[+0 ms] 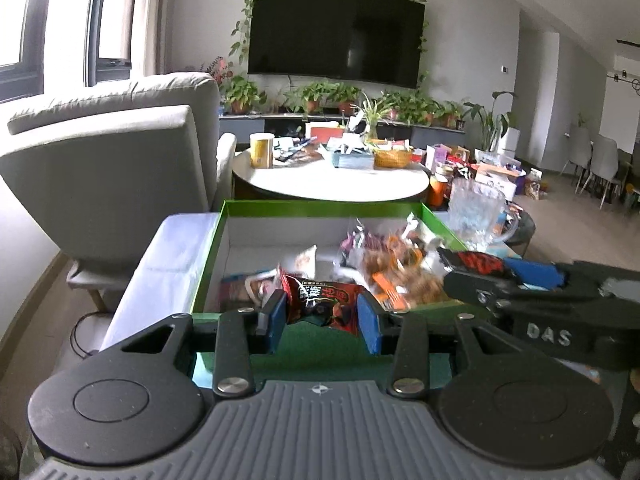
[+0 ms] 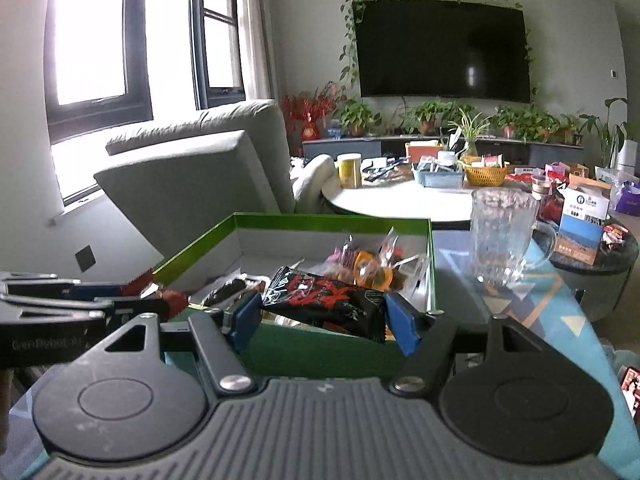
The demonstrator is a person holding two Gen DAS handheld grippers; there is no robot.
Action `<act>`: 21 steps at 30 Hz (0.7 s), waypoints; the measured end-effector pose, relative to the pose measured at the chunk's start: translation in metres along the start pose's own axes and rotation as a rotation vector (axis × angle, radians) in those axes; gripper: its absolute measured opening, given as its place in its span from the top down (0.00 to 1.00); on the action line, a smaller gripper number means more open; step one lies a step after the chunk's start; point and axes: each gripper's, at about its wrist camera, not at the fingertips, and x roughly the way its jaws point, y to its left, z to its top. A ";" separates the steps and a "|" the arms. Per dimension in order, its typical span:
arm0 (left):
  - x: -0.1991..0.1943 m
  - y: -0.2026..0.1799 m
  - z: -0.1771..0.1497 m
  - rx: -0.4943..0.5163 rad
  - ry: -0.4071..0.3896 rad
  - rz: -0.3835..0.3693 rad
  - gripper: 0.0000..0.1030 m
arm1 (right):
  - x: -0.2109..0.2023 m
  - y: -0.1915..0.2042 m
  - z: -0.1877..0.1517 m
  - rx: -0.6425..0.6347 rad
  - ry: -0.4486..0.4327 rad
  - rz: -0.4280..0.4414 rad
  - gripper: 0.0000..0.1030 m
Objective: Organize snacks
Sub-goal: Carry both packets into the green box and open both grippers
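Note:
A green-walled box [image 1: 208,256] with a white inside holds several wrapped snacks [image 1: 384,264]. My left gripper [image 1: 323,316] is shut on a dark red snack packet [image 1: 320,304], held just over the box's near edge. At the right of the left wrist view my right gripper [image 1: 476,268] comes in with a black and red packet. In the right wrist view the right gripper [image 2: 320,316] is shut on that black packet with red lettering [image 2: 324,300], over the near wall of the box [image 2: 431,264]. The left gripper [image 2: 160,296] shows at the left with its red packet.
A clear glass mug [image 1: 476,212] [image 2: 504,236] stands right of the box. Beyond are a round white table [image 1: 328,180] with a yellow can, basket and clutter, a grey armchair [image 1: 120,152], a small box [image 2: 584,220] on a dark side table, and a wall television.

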 end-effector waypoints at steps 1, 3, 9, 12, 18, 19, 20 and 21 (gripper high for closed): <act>0.004 0.001 0.002 -0.005 0.004 0.008 0.65 | 0.001 -0.001 0.001 0.002 -0.003 -0.003 0.35; 0.012 0.004 0.005 -0.018 0.009 0.017 0.65 | 0.003 -0.003 0.003 0.008 -0.006 -0.009 0.35; 0.027 0.005 0.015 -0.003 -0.005 0.031 0.65 | 0.012 -0.010 0.007 0.017 -0.009 -0.025 0.35; 0.034 0.007 0.018 -0.002 -0.003 0.035 0.64 | 0.016 -0.013 0.010 0.027 -0.012 -0.031 0.35; 0.053 0.011 0.012 0.001 0.029 0.044 0.64 | 0.028 -0.013 0.012 0.020 0.003 -0.031 0.35; 0.055 0.011 0.012 -0.001 0.034 0.045 0.64 | 0.031 -0.013 0.012 0.020 0.007 -0.029 0.35; 0.058 0.012 0.011 -0.003 0.039 0.046 0.64 | 0.034 -0.013 0.011 0.020 0.013 -0.027 0.35; 0.060 0.013 0.010 -0.003 0.043 0.048 0.64 | 0.036 -0.012 0.011 0.021 0.018 -0.025 0.35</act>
